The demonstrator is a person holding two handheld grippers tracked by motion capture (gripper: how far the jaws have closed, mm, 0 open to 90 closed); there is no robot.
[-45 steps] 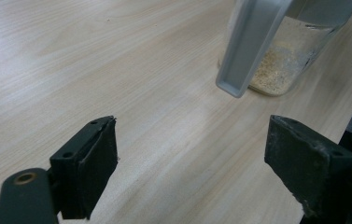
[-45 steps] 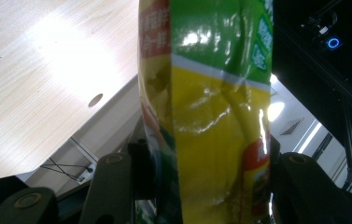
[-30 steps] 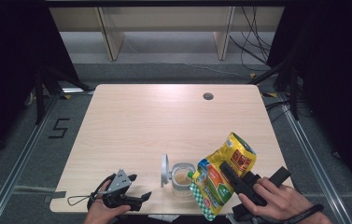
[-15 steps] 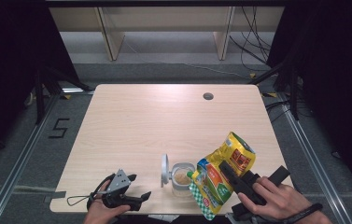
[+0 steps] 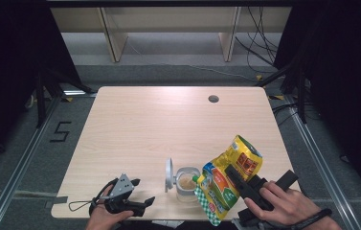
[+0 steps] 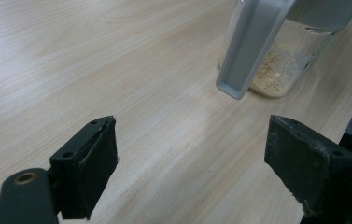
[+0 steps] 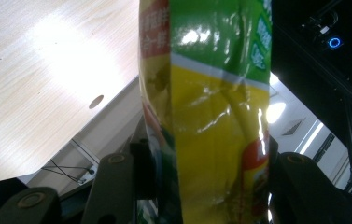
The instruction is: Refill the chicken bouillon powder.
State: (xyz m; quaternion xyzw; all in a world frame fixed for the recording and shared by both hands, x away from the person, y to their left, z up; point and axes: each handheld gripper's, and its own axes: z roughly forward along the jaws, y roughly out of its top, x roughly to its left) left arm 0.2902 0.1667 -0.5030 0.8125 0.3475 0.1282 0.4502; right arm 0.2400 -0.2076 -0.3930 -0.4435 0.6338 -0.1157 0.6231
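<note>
Nothing has shifted since the earlier pictures: both hands and the bag sit where they were. Held by the right gripper, the bag is a glossy, crinkled pouch in yellow, green and orange with a checked band at its low end. It tilts over the near right part of the table, its lower end just above the open jar. In the right gripper view the two jaws press on the bag's sides. The jar is clear, holds pale crumbs, and its grey lid stands flipped up. Resting at the near left edge, the left gripper has its jaws wide apart with nothing between them.
</note>
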